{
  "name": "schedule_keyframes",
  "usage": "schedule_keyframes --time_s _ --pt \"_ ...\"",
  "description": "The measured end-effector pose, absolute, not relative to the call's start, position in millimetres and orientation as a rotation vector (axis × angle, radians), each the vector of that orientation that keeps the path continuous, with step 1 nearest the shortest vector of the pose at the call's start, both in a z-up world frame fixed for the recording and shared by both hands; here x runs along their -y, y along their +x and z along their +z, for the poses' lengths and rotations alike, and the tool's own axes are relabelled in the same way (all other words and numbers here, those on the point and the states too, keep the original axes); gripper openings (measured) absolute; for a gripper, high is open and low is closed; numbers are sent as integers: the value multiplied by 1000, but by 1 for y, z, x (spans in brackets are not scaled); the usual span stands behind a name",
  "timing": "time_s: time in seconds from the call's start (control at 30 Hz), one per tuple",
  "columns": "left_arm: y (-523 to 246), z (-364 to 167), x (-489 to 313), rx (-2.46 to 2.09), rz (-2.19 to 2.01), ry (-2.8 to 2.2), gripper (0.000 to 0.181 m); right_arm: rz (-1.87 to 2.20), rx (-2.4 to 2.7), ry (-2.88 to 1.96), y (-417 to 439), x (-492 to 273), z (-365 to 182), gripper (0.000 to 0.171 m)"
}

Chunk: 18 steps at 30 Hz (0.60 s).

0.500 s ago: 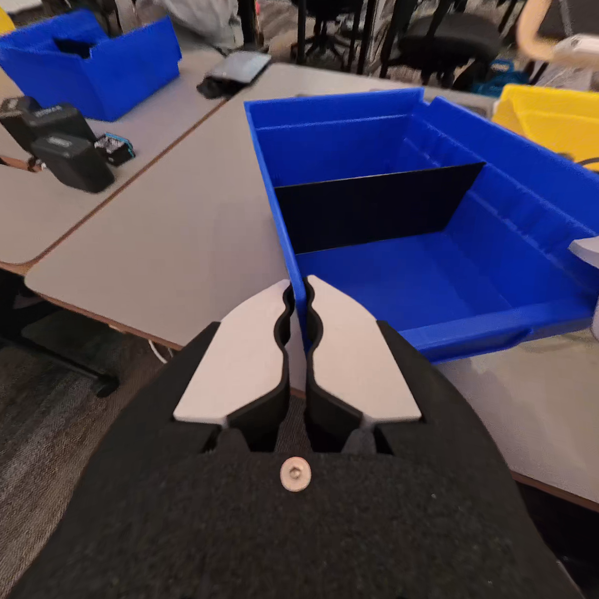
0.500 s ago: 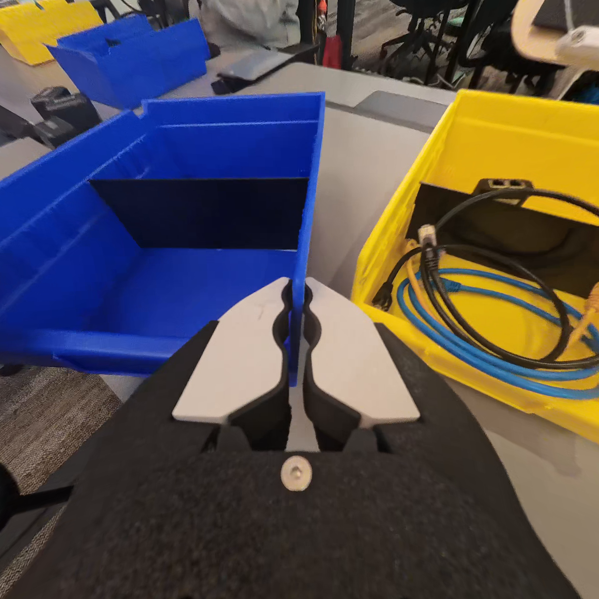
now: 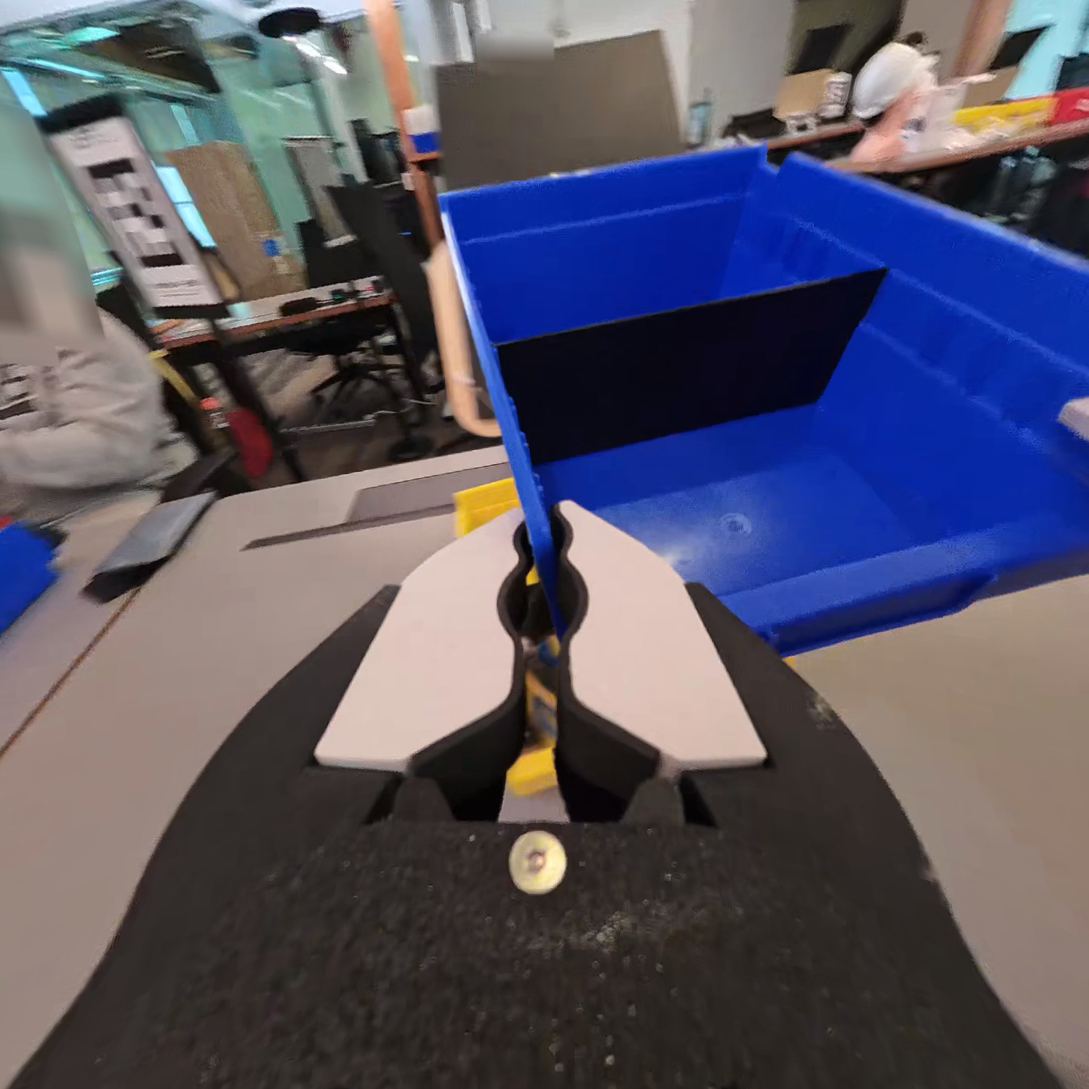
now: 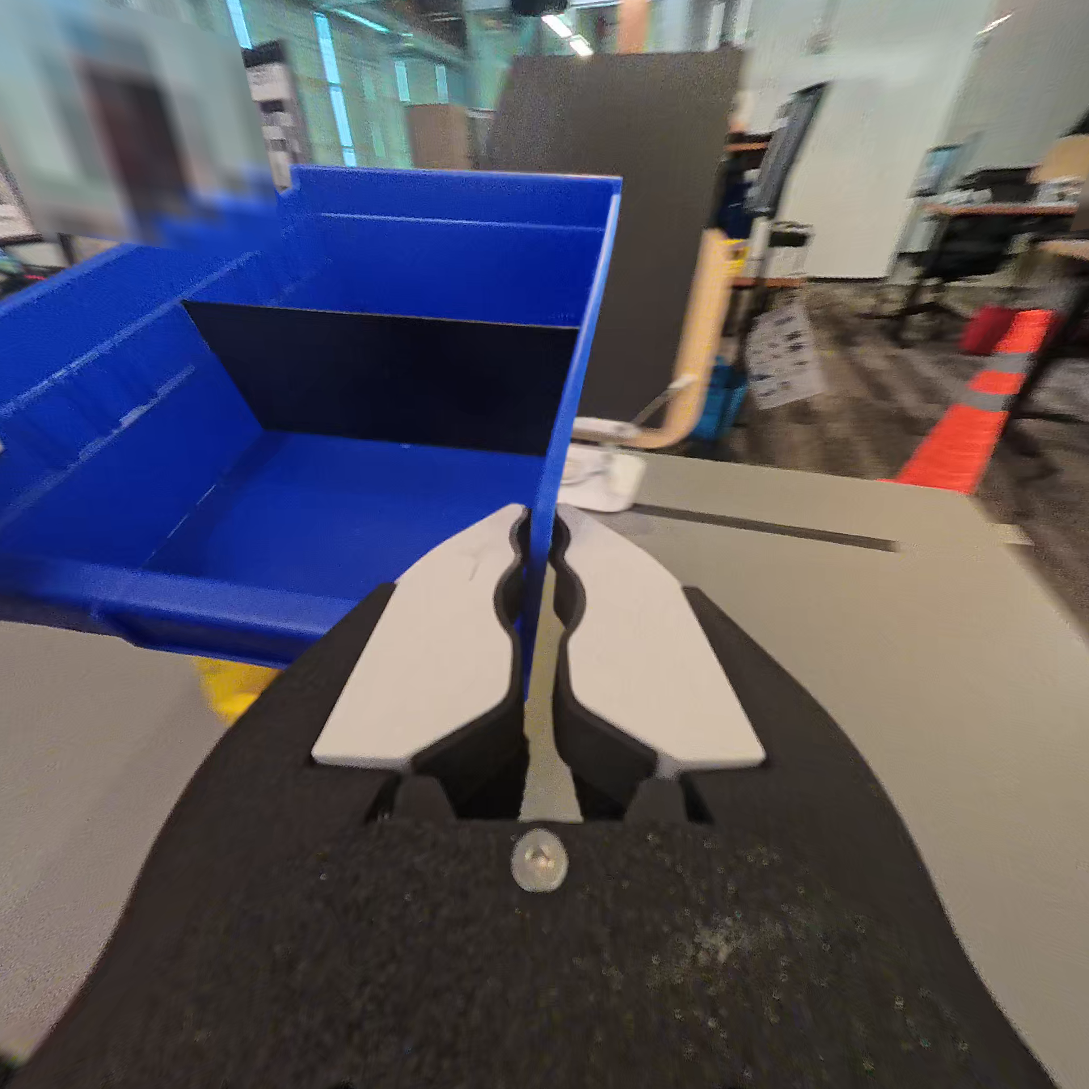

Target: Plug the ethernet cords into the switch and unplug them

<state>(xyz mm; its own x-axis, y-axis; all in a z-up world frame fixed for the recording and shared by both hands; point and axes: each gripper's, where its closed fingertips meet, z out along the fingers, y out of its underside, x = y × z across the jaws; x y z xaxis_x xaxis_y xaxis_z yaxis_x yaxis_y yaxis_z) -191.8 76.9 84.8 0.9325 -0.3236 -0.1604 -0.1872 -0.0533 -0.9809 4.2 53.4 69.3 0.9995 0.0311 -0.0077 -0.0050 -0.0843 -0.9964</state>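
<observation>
Two views. Left wrist view: left tool [image 3: 541,530], grey wavy fingers, pinches smooth blue plastic bin [image 3: 766,518]'s left wall above matte counter [image 3: 236,619]. Right wrist view: right tool [image 4: 539,527] clamps its right wall; cords unseen.

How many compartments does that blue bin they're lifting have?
2. A black divider splits the blue bin crosswise: one compartment near the hand-held grippers, one behind the divider. Both look empty, though the far one's floor is hidden.
</observation>
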Motion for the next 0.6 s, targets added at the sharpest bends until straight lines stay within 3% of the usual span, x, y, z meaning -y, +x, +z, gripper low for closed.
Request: schedule_keyframes --time_s 0.13,0.3,0.4,0.6 --pt "-69 47 -100 -591 -240 -1683 5 -86 -113 -1698 122 -48 52 5" --pt "48 -37 -107 -731 -314 -1813 6 -120 -222 -1866 235 -47 -23 4" --pt "81 -72 -101 -787 -352 -1875 7 -70 -271 -1931 267 -39 -60 4" --pt "91 -95 -96 -795 -357 -1874 8 -122 -200 -1959 278 -33 -100 5"
